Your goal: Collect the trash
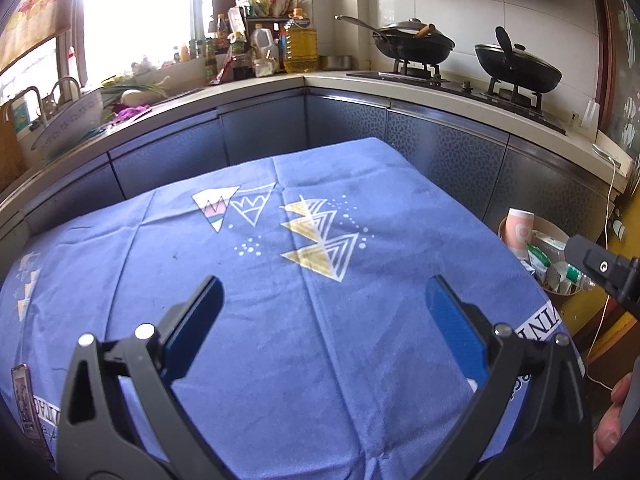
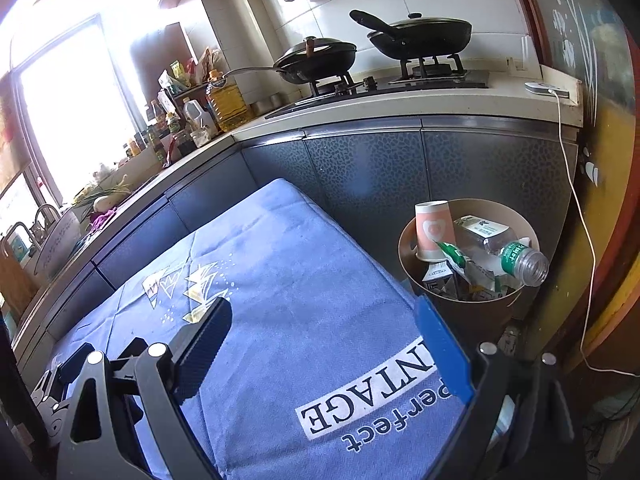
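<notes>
A brown round bin [image 2: 408, 240] stands on the floor beside the table's right edge. Inside it are a pink paper cup [image 2: 434, 232], a clear plastic bottle [image 2: 516, 256] with a green label, and crumpled cartons and wrappers [image 2: 460, 276]. The same bin [image 1: 554, 224] with the pink cup [image 1: 519, 232] shows at the right of the left wrist view. My left gripper [image 1: 324, 300] hangs open over the blue tablecloth [image 1: 280, 280], holding nothing. My right gripper [image 2: 324, 320] is open too, above the cloth's right end, short of the bin. The right gripper's side [image 1: 600, 272] appears in the left wrist view.
An L-shaped kitchen counter [image 1: 340, 80] runs behind the table with two black pans [image 1: 416, 42] on a gas stove, an oil jug [image 1: 300, 40] and bottles. A sink [image 1: 68, 120] lies at the left. A white cable [image 2: 576, 200] hangs by the bin. A hand [image 1: 612, 416] shows at the right.
</notes>
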### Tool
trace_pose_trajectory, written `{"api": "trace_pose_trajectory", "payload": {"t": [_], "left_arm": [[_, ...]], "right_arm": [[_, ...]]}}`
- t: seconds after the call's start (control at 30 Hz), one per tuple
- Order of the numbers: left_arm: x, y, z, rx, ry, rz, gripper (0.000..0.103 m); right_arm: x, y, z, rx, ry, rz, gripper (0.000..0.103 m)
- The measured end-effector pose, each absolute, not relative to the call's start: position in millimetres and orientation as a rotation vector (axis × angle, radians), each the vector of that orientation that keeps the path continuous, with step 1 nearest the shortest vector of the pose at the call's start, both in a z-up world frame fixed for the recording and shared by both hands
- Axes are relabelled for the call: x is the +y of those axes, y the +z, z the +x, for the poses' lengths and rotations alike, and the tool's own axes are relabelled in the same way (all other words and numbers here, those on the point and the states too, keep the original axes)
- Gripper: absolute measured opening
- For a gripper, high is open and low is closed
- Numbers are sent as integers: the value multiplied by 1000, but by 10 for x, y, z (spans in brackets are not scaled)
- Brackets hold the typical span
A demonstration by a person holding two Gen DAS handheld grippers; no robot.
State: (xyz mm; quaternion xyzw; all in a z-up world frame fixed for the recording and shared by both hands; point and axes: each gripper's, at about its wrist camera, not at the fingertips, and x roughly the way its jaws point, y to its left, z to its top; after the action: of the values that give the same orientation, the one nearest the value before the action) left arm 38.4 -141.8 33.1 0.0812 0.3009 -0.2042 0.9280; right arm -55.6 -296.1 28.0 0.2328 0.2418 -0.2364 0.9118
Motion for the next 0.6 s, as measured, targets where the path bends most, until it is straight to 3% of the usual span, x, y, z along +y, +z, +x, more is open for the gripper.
{"api": "trace_pose_trajectory", "payload": {"t": [0.6], "left_arm": [[-1841, 311, 202, 620, -511, 248, 97]], "right_arm": [[-3213, 101, -896, 520, -576, 547, 91]]}}
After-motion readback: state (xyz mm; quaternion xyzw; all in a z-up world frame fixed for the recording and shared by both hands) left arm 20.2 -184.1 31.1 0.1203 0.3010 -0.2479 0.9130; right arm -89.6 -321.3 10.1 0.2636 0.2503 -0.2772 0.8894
